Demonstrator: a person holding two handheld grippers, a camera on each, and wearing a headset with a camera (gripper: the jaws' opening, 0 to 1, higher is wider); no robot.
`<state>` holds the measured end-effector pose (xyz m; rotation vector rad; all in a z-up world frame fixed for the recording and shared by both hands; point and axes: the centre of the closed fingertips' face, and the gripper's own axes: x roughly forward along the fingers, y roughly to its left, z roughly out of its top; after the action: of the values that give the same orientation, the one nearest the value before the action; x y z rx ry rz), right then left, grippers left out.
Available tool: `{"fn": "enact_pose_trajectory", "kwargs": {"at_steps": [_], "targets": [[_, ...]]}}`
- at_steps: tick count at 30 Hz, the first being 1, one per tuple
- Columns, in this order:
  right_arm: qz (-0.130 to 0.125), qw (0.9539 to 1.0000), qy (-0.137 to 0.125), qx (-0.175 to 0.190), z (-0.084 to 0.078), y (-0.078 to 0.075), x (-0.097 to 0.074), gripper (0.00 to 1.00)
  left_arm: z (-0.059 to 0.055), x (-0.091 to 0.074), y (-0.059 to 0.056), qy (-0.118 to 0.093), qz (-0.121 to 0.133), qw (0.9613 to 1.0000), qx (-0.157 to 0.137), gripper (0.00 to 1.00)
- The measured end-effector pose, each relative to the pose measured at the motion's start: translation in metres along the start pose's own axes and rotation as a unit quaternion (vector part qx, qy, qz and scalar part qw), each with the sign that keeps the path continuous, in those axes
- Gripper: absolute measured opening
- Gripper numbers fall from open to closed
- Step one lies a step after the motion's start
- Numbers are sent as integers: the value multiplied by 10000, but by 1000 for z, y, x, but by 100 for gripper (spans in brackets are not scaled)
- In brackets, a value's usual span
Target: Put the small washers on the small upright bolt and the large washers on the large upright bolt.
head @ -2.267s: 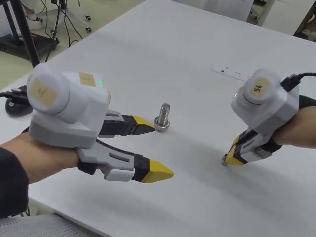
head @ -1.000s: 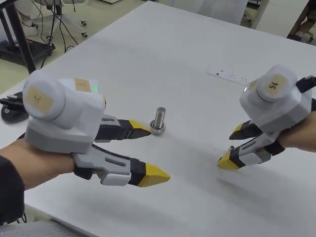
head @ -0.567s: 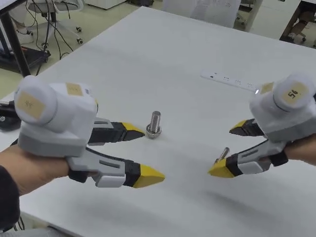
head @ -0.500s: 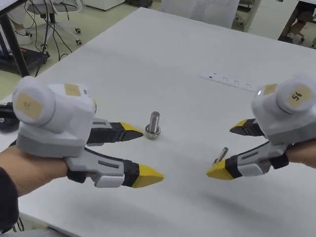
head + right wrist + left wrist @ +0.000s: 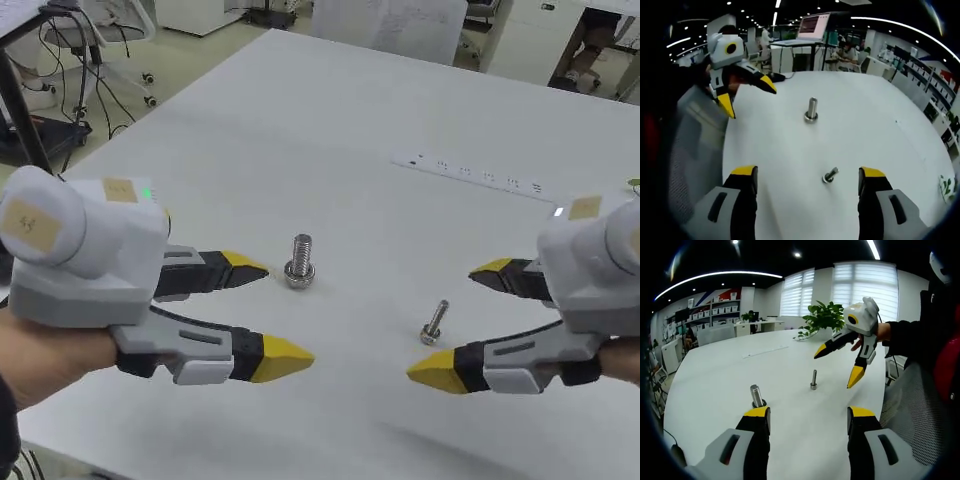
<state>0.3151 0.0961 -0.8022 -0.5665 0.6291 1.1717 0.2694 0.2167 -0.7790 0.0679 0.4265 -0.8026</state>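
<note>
A white table (image 5: 330,120) fills the office foreground, with a white power strip (image 5: 470,172) lying flat near its far edge. At the left of the head view, the left gripper (image 5: 265,310) hovers just above the surface with its yellow-tipped jaws spread wide and nothing between them. Just beyond its upper tip the large bolt (image 5: 299,262) stands upright on its head, with a wider metal collar around its foot; whether that collar is one washer or several cannot be told. Further right and nearer the person, well apart from it, the small bolt (image 5: 434,322) also stands on its head, leaning a little. At the right, the right gripper (image 5: 460,320) faces inward with its jaws parted just as wide and empty, the small bolt sitting near the gap between its tips but touching neither. In the left gripper view a potted plant (image 5: 822,317) shows beyond the table's far end.
</note>
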Motion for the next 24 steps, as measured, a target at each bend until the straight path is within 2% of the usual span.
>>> {"fn": "enact_pose_trajectory", "kwargs": {"at_steps": [5,9,12,19,24], "targets": [[-59,9999,-48,139,-8,8,-6,84,3,-6,-2,16,56,10000,38,63],[-209,9993,-169,267,-8,14,-10,86,0,-9,-7,156,54,9998,117,65],[-217,9990,-229,305,-9,23,-12,86,-1,-12,-10,231,68,9996,177,67],[-308,9979,-410,404,-11,33,-23,87,-1,-22,-16,235,155,9995,172,69],[-369,9967,-491,526,-16,39,-30,87,-6,-29,-23,272,193,9994,119,71]]}}
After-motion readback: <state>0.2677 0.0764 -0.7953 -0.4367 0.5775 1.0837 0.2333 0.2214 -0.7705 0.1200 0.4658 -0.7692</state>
